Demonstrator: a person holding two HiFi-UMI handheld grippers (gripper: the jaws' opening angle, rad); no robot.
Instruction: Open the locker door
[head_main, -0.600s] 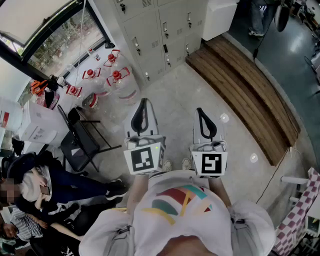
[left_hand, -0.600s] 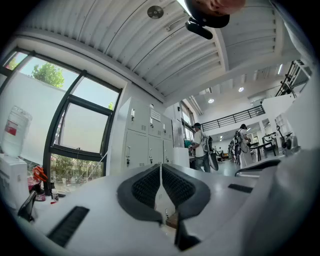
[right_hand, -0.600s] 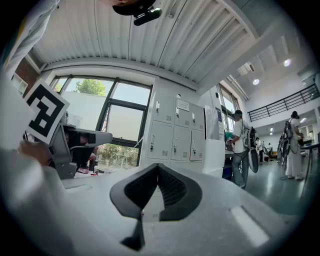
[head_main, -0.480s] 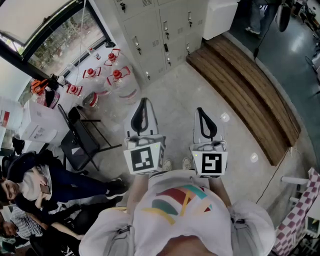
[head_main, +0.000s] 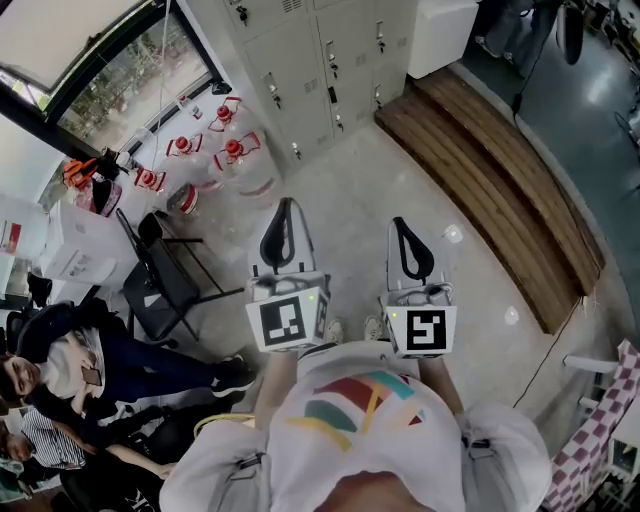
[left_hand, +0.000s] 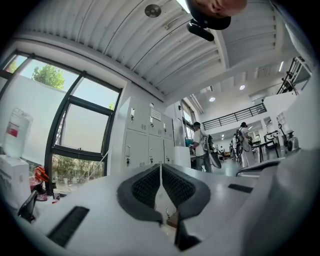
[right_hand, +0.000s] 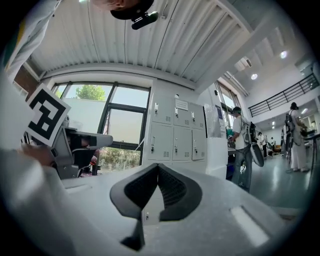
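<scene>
Both tools are held side by side out from the chest, roughly level, noses toward 12 o'clock. This reads as a carry posture for the approach, not a reach.

- Left gripper (head_main: 285, 210): jaws pressed together, nothing between them; its own view shows the pads meeting along one seam.
- Right gripper (head_main: 402, 225): the same, closed on nothing. Being shut keeps them compact while walking.
- Lockers (head_main: 320, 70): at 12 o'clock in the head view, well apart from both tools, with open floor between. A wooden bench (head_main: 500, 190) runs off at 2 o'clock, and water bottles (head_main: 232, 150) stand at 10 to 11 o'clock near the window.

The lockers are a pale grey metal bank several columns wide, stacked in rows. Each door has a small dark latch and a vent slot. Every door in view looks shut and flush, though the distance makes that a tentative call. Which door is meant cannot be told.

The task is judged barely begun: the gap must be closed before any latch is reachable.
</scene>
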